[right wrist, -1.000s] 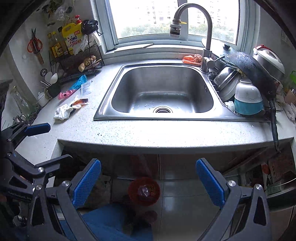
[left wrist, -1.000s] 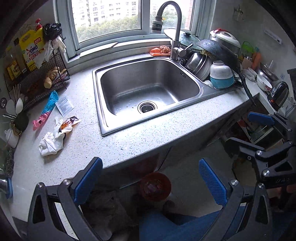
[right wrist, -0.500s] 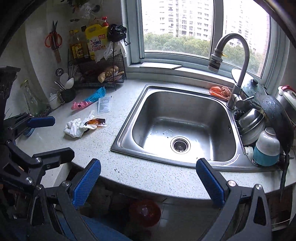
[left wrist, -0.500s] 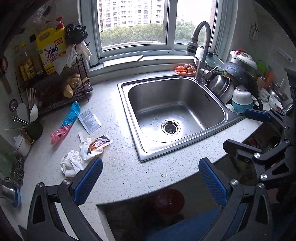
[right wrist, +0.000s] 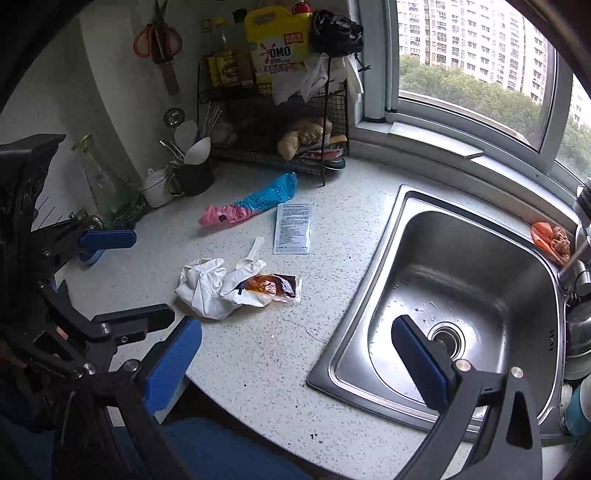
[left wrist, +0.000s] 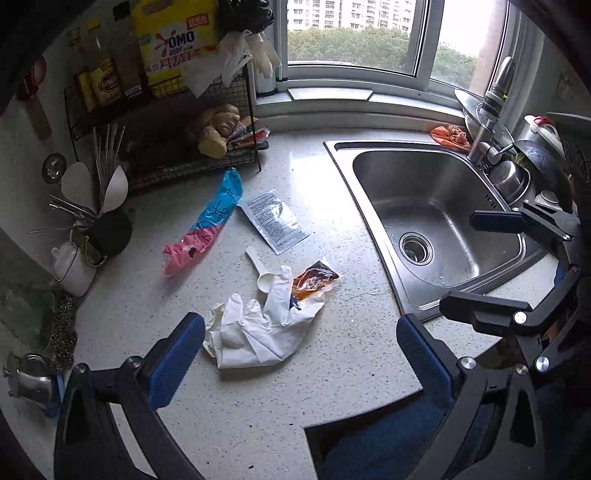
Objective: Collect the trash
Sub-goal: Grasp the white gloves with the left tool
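Two wide-open, empty grippers are hovering over littered trash on a speckled stone counter.

The left gripper, blue ribbed pads spread wide and gripping nothing, is hanging above the counter's front edge; the right gripper, equally spread and empty, is straddling the counter edge and sink rim. Just beyond the left pads a crumpled white glove is lying limp, touching a glossy brown sauce packet and a white plastic scoop. Farther back, a flat printed sachet and a crinkled blue-pink wrapper are resting near a black wire rack. A brushed steel sink is sitting to the right, under a window showing trees and towers.
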`<state>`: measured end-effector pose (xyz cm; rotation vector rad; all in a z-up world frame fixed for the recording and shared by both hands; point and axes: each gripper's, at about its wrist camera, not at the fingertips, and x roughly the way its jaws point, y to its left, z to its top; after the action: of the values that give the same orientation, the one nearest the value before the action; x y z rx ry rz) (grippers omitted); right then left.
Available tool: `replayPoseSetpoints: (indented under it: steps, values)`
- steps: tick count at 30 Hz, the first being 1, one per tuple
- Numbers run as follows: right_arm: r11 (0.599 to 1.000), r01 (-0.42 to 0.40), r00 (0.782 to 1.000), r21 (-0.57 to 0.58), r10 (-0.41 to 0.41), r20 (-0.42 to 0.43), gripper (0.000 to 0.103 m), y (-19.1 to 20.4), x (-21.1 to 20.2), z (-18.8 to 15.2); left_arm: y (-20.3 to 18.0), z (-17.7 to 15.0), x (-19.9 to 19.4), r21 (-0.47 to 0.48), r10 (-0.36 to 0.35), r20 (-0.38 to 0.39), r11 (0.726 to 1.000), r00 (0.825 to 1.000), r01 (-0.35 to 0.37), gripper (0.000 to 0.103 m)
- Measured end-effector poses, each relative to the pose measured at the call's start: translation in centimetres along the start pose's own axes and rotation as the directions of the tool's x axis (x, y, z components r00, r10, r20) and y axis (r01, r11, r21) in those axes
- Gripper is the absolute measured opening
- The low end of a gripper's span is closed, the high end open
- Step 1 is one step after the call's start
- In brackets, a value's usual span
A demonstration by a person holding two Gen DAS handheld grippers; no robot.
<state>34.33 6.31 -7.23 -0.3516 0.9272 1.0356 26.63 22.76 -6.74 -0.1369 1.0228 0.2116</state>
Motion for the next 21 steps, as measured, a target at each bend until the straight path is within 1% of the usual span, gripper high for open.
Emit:
replayPoseSetpoints:
  steps: [2, 6, 9, 11, 14, 16, 19, 21]
  values:
    - [1.0, -0.015, 0.999, -0.012, 0.015, -0.035, 0.102, 0.4, 1.9, 0.8, 1.9, 0.0, 1.1, -0.025, -0.002, -0.024, 1.0, 1.0, 0.002, 0.103]
    - [0.999, -0.021, 0.994, -0.032, 0.017, -0.107, 0.102, 1.0, 5.3, 2.0, 4.8, 0.0, 3.6, -0.07, -0.044, -0.074, 0.997, 0.996, 0.039, 0.103]
    - [0.999, 0.001, 0.99, -0.039, -0.007, -0.143, 0.102, 0.7, 7.4, 2.6, 6.1, 0.0, 5.9, -0.048, -0.052, -0.12, 0.998, 0.991, 0.046, 0.103]
    - [0.999, 0.018, 0.985, -0.04, -0.024, -0.174, 0.102, 0.5, 8.5, 2.7, 6.6, -0.1, 7.5, -0.02, -0.069, -0.148, 0.998, 0.987, 0.066, 0.103]
    - [1.0, 0.003, 0.975, -0.015, -0.006, -0.222, 0.103, 0.1, 10.2, 2.8, 6.8, -0.5, 10.2, 0.009, -0.092, -0.22, 0.995, 0.971, 0.097, 0.103]
    - [1.0, 0.006, 0.969, -0.019, -0.01, -0.248, 0.102, 0.1, 11.1, 2.8, 6.9, -0.8, 11.9, 0.012, -0.1, -0.261, 0.994, 0.96, 0.107, 0.103]
    - [1.0, 0.011, 0.959, -0.027, -0.018, -0.282, 0.103, -0.1, 12.0, 3.0, 7.2, -1.4, 13.8, 0.003, -0.144, -0.297, 0.988, 0.944, 0.151, 0.103]
    - [0.999, 0.014, 0.953, -0.03, -0.022, -0.301, 0.103, -0.4, 12.5, 3.1, 7.0, -1.9, 14.9, 0.012, -0.157, -0.314, 0.986, 0.936, 0.169, 0.103]
